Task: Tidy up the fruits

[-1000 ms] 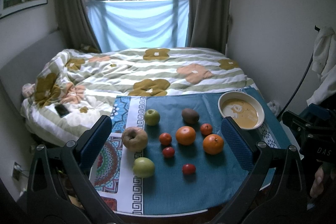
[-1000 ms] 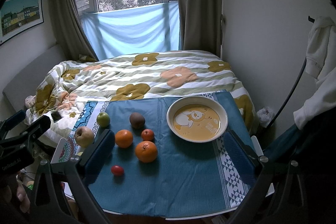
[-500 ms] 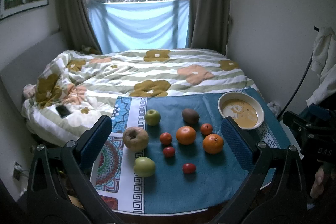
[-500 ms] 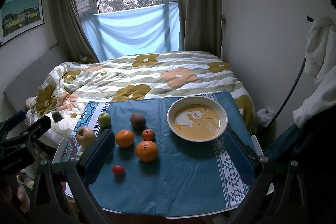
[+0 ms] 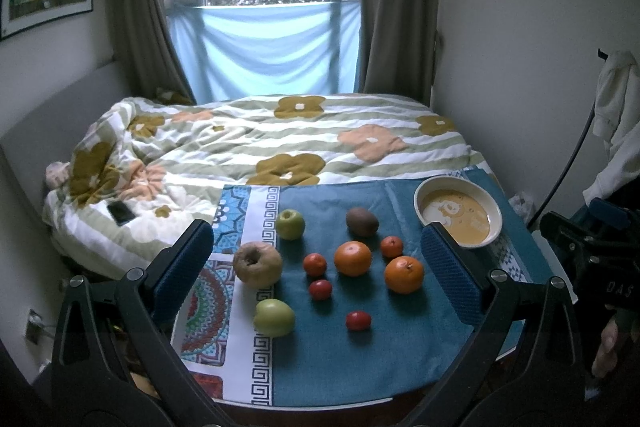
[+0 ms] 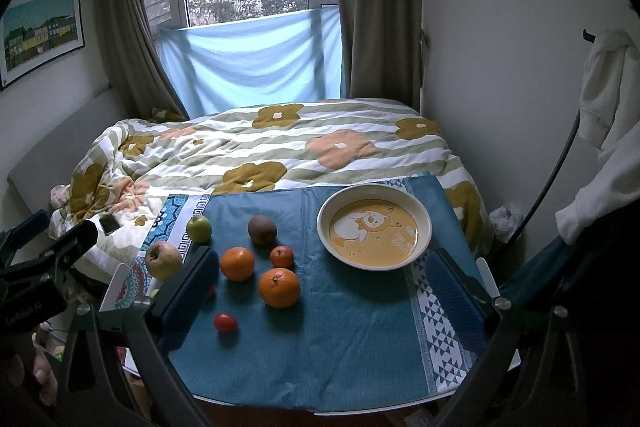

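Note:
Fruit lies loose on a teal cloth [image 5: 384, 347]: two green apples [image 5: 290, 224] [image 5: 274, 317], a brownish apple [image 5: 257, 263], a kiwi [image 5: 361, 221], two oranges [image 5: 353, 258] [image 5: 404, 274], small tangerines and small red tomatoes [image 5: 358, 320]. An empty white bowl [image 6: 424, 219] with a yellow cartoon bottom stands at the cloth's far right. My left gripper [image 5: 316, 263] hovers open above the near edge, framing the fruit. My right gripper [image 6: 320, 283] is open too, over the cloth's right half, with the bowl [image 5: 496, 211] just beyond it.
A bed with a flowered quilt [image 5: 280, 143] lies behind the table, with a phone [image 5: 120, 213] on it. A window with curtains is at the back, a wall at the right with white clothing [image 6: 604, 83] hanging. The person's hands hold both gripper handles.
Both views have shifted only slightly; the fruit and bowl have not moved and both grippers stay open.

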